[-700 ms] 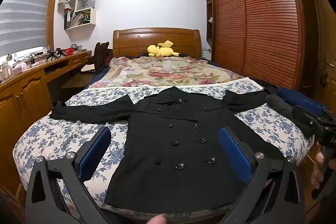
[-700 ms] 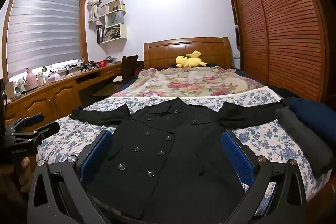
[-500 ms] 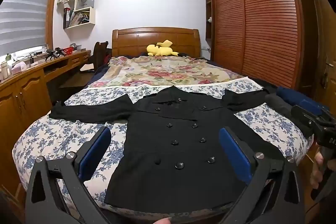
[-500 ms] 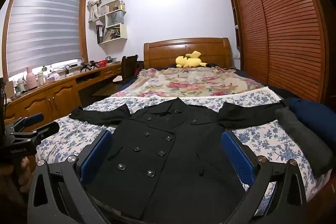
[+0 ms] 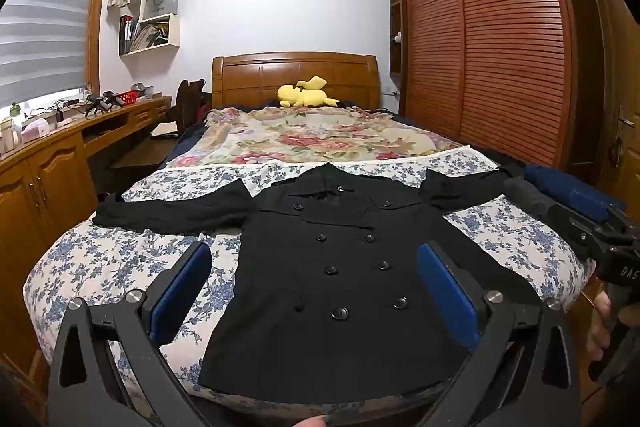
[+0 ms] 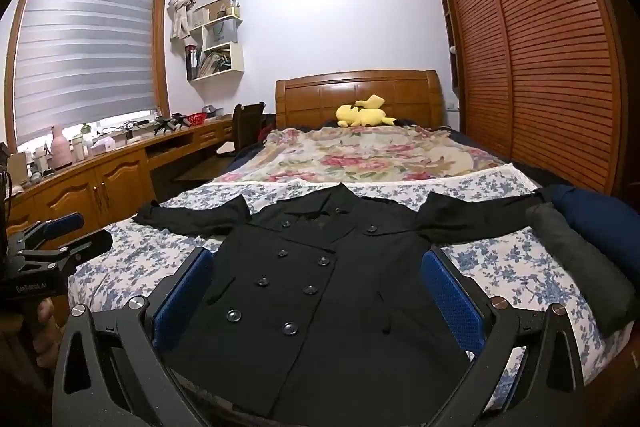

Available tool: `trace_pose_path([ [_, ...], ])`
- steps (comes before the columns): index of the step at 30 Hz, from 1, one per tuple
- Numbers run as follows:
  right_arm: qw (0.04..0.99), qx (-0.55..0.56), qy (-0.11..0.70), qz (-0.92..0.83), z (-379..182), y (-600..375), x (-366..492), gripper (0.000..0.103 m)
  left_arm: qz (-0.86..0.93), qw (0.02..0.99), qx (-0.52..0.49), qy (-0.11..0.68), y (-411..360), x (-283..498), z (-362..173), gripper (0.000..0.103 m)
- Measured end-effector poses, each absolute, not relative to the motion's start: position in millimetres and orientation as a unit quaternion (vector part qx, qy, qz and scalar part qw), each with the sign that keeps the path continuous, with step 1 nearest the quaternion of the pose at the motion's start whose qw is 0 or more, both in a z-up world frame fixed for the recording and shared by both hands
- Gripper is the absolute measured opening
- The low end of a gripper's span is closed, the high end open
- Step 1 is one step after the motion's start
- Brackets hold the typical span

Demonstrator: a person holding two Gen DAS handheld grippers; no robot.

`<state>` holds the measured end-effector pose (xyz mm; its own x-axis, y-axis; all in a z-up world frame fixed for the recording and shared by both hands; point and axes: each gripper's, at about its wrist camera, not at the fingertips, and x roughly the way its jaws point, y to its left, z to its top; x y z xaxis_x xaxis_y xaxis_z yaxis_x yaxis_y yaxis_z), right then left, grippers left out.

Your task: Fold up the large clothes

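The left tool hangs above the near edge of the bed, tipped slightly downward, its blue pads spread wide with nothing between them. The right tool is held beside it, nearly level, jaws equally wide apart and empty; a hand grips its handle at the right edge of the left wrist view. The black coat lies flat and face up on the blue-flowered bedspread, hem toward the tools, collar toward the headboard. Both sleeves are stretched out sideways, and its double row of buttons is done up.
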<state>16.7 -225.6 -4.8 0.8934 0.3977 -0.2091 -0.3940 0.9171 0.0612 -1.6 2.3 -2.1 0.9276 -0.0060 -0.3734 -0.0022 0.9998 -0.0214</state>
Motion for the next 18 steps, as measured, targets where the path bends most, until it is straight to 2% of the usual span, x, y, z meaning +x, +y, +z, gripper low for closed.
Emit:
trace_pose_path([
  [18, 0.973, 0.006, 0.106, 0.203, -5.3, -228.2, 14.2, 0.103, -0.003, 0.983, -0.008, 0.185, -2.2, -8.0, 3.6, 0.103],
])
